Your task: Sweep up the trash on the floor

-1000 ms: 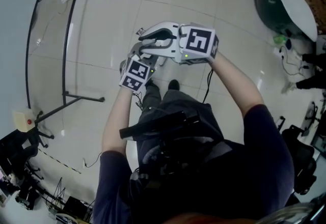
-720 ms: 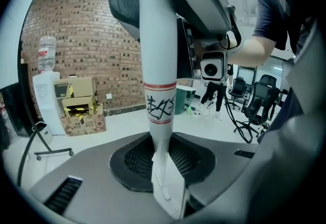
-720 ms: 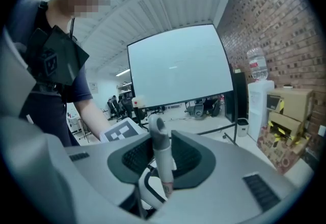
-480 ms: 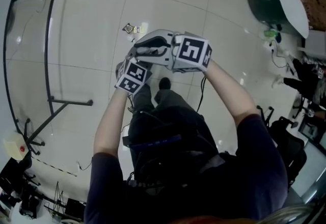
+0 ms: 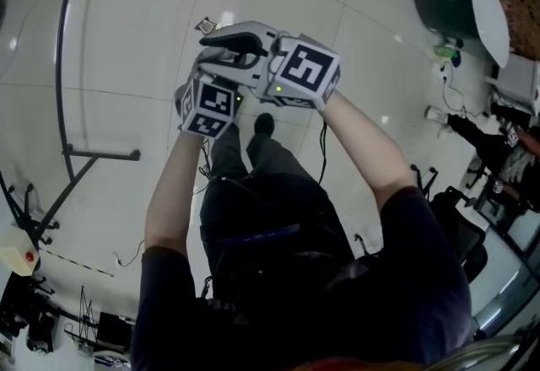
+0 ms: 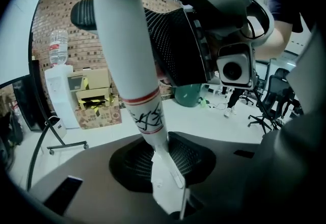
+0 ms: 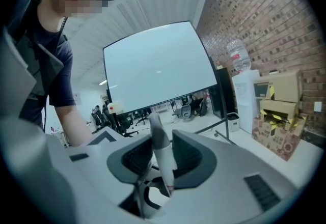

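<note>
L gripper (image 6: 164,159) & R gripper (image 7: 160,162) each clamped the white pole (image 6: 133,65). Pole looked stiff, light, smooth, prob. slippery, so best gripped mid-shaft w/ grips spaced.

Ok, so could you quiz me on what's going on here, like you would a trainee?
1. True or false: the left tongs and the right tongs both grip the same white pole.
2. What lies on the floor just beyond the tongs in the head view? A) a small scrap of trash B) a puddle C) a ball
3. Fill in: the wall behind the cardboard boxes is made of ____.

Key: 1 true; 2 A; 3 brick.
</note>
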{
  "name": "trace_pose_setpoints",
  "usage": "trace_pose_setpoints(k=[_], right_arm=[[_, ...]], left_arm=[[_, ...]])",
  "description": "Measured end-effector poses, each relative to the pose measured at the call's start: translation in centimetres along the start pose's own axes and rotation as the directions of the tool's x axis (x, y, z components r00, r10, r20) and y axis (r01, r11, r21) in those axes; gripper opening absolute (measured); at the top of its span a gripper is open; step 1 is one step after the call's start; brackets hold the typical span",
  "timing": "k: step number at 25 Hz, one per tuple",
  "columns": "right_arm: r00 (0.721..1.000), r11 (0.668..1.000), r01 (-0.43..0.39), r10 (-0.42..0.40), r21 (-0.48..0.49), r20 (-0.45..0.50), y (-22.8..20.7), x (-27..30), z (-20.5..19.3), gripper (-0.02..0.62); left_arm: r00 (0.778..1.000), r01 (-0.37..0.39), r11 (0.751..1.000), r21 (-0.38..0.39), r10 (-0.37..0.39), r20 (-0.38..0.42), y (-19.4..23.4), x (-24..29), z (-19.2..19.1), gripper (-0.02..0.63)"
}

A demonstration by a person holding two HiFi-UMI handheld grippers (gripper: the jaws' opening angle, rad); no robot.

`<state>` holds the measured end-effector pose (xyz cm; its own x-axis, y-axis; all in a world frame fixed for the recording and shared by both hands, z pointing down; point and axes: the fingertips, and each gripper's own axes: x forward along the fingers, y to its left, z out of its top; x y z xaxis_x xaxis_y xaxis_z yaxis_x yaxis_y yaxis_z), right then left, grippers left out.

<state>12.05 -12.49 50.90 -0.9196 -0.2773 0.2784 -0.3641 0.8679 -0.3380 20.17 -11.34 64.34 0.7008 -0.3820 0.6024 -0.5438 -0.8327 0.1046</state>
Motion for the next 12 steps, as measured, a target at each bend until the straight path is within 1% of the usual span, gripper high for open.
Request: trace_pose_setpoints(k=[3, 5, 7, 10, 12], right_arm=[[1.0, 1.0, 0.021, -0.021, 0.008, 0.005, -1.2, 2.1, 0.8, 0.129], [0.999, 0.999, 0.039, -0.039, 0.03, 0.026, -2.3, 3.7, 1.7, 0.129], [0.999, 0.998, 0.046, -0.047, 0.036, 0.025, -3.3, 5.1, 2.3, 0.13], [0.998, 0.998, 0.057, -0.057, 0.023, 0.01, -4.4, 6.9, 2.9, 0.13], [0.996, 0.996, 0.086, -0.087, 0.027, 0.029, -4.9, 7.6, 3.4, 0.13]], left_arm=[[1.0, -0.013, 1.0, -0.004, 0.013, -0.017, 2.5, -0.5, -0.2, 0.087], [0.999, -0.022, 1.0, 0.014, 0.022, -0.037, 4.5, -0.9, -0.5, 0.091], [0.998, -0.024, 0.999, 0.025, 0.026, -0.052, 6.3, -0.9, -0.5, 0.092], [0.997, -0.019, 0.999, 0.026, 0.021, -0.071, 8.2, -1.0, -0.7, 0.095], [0.997, -0.016, 1.0, 0.016, 0.017, -0.081, 8.9, -1.2, -0.8, 0.097]])
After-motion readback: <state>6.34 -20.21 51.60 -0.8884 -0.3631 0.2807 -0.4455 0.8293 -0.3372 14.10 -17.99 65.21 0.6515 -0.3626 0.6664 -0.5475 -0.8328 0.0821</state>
